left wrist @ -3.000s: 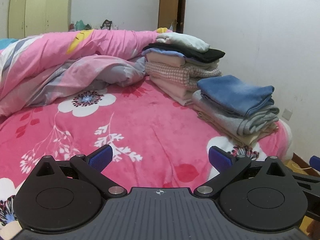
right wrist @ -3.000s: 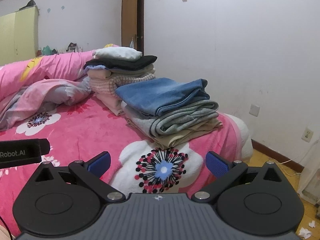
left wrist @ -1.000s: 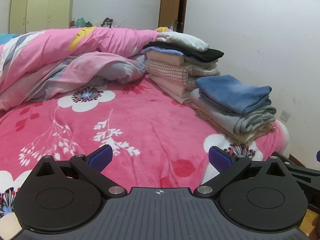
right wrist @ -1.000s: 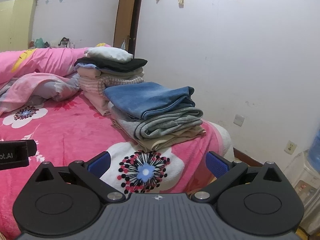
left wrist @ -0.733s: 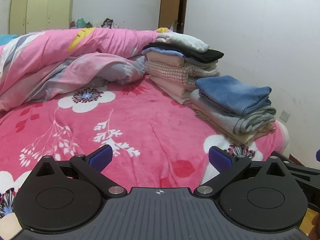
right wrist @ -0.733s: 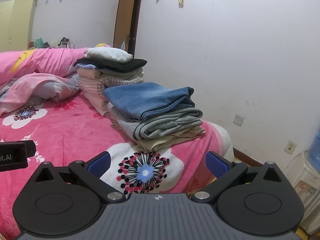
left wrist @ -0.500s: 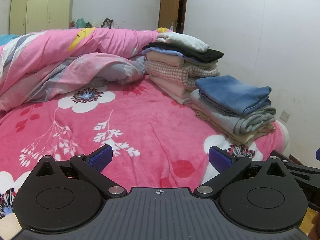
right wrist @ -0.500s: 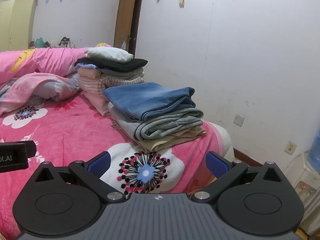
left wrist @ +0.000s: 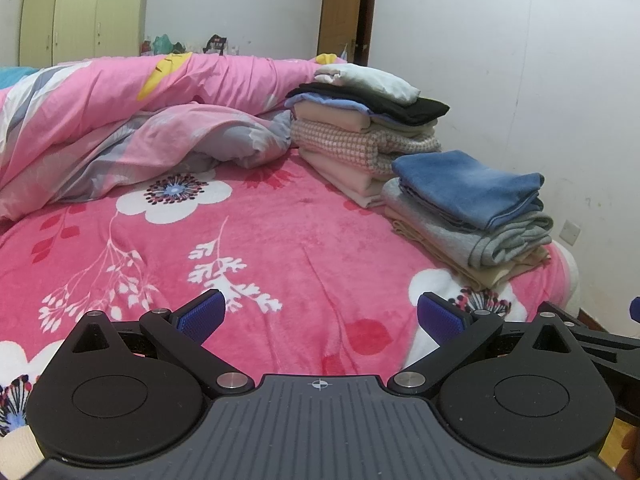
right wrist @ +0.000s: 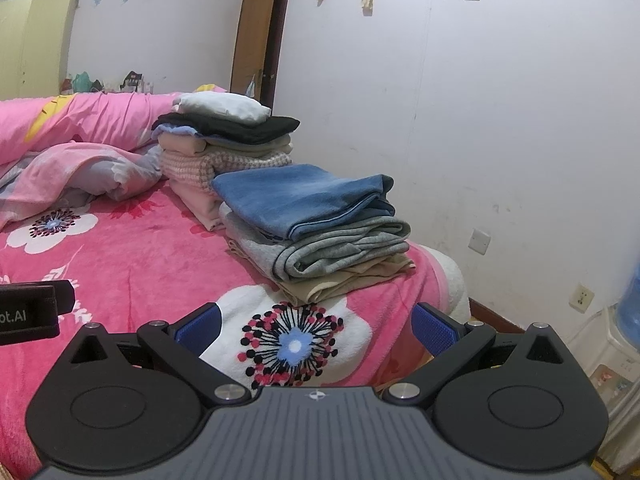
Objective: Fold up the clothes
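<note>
Two piles of folded clothes sit on the pink flowered bed (left wrist: 280, 240) by the right wall. The near pile has a blue garment (left wrist: 468, 188) (right wrist: 304, 196) on a grey one (right wrist: 344, 252) and a beige one. The far, taller pile (left wrist: 360, 120) (right wrist: 224, 140) is topped by a white piece over a black one. My left gripper (left wrist: 320, 316) hovers open over the bed's near part, holding nothing. My right gripper (right wrist: 316, 330) is open too, above the bed's corner, short of the near pile. Part of the left gripper (right wrist: 32, 312) shows at the right wrist view's left edge.
A crumpled pink and grey quilt (left wrist: 120, 120) lies across the far left of the bed. A wardrobe (left wrist: 80, 12) and a brown door (left wrist: 344, 8) stand at the back. The white wall (right wrist: 500, 120) runs along the right; a water dispenser (right wrist: 624, 320) stands on the floor.
Both grippers have stayed open. Since three seconds ago both views have pulled back slightly from the piles; over the last second hardly anything has moved.
</note>
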A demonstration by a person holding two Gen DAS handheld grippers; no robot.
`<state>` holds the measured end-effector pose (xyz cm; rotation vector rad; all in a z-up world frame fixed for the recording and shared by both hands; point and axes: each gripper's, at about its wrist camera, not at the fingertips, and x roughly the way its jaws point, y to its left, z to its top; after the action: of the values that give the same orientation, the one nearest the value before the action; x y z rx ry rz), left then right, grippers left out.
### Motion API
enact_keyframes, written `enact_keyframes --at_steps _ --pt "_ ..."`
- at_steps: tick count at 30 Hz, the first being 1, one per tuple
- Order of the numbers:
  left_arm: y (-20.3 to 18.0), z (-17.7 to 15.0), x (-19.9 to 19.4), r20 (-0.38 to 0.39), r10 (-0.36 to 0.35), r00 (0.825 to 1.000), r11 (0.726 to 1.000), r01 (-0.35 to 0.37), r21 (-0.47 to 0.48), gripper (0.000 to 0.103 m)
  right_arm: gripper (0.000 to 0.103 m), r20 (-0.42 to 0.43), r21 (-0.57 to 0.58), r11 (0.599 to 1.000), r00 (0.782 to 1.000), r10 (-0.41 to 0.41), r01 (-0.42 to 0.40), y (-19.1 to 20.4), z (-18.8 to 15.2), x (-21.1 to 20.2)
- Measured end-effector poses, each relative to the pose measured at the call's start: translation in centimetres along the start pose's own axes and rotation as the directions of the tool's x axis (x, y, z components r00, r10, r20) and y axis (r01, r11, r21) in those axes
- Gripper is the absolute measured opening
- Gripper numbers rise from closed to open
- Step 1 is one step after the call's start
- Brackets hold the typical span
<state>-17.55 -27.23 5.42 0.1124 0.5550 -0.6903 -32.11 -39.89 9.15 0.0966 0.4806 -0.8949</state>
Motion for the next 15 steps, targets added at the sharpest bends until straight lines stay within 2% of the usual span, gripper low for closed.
enact_keyframes --at_steps 15 --pt "0.05 -0.06 0.0 -0.004 -0.002 1.0 1.0 0.002 -0.001 0.103 0.103 -0.002 -0.002 1.0 1.0 -0.003 0.003 0.01 -0.14 -0.11"
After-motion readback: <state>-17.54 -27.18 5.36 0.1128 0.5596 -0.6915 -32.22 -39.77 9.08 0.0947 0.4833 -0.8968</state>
